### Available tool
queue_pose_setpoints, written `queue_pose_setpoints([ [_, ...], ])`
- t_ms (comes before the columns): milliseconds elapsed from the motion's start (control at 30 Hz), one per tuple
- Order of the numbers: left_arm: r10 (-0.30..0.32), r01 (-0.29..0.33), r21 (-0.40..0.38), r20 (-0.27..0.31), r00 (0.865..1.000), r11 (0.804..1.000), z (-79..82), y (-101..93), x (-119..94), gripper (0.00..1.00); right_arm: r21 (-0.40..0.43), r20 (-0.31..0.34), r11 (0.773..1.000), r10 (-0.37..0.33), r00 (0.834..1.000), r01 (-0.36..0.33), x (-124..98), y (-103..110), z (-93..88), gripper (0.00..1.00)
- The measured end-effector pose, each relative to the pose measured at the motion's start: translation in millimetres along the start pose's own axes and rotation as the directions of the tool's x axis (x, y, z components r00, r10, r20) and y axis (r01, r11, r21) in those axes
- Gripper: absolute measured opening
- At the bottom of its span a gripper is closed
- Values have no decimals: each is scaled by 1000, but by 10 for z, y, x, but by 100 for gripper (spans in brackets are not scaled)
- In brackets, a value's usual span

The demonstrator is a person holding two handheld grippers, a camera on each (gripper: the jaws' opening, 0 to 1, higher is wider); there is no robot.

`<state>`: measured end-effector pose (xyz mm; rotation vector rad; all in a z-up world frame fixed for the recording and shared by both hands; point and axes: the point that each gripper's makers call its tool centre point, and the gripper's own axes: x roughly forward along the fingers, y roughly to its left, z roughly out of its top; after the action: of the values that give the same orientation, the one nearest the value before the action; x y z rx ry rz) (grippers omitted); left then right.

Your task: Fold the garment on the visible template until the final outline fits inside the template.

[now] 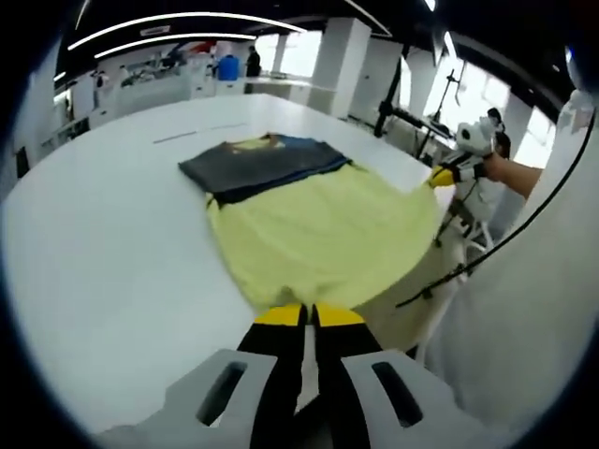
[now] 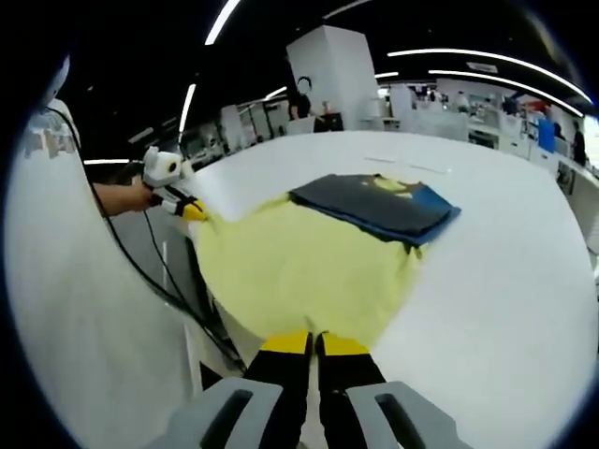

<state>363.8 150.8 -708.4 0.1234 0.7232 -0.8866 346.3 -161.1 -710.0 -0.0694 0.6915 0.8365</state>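
Observation:
A yellow garment point(image 1: 318, 229) lies spread on the white table point(image 1: 112, 243), its near edge hanging over the table rim. At its far end rests a dark grey and blue cloth part point(image 1: 262, 161) with a small yellow print; I cannot tell whether it belongs to the same garment. My left gripper point(image 1: 309, 313) is shut on the yellow cloth's near edge. My right gripper point(image 1: 445, 175) pinches the other near corner. In the right gripper view the yellow garment point(image 2: 299, 262) runs from my right gripper point(image 2: 314, 341) to my left gripper point(image 2: 192, 210), with the dark part point(image 2: 374, 206) beyond.
A person in white stands at the table's near rim, a hand point(image 1: 510, 170) behind the right gripper and a black cable point(image 1: 487, 253) hanging down. A thin dark line point(image 1: 187, 136) marks the table beyond the cloth. Benches and pillars stand far behind.

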Motion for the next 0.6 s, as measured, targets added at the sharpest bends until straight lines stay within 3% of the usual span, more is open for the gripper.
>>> queue_pose_setpoints([
  [600, 47, -49, 23, 74, 996, 999, 425, 325, 0, 0, -5, 59, 998, -65, 996, 65, -15, -403, 386, 0],
])
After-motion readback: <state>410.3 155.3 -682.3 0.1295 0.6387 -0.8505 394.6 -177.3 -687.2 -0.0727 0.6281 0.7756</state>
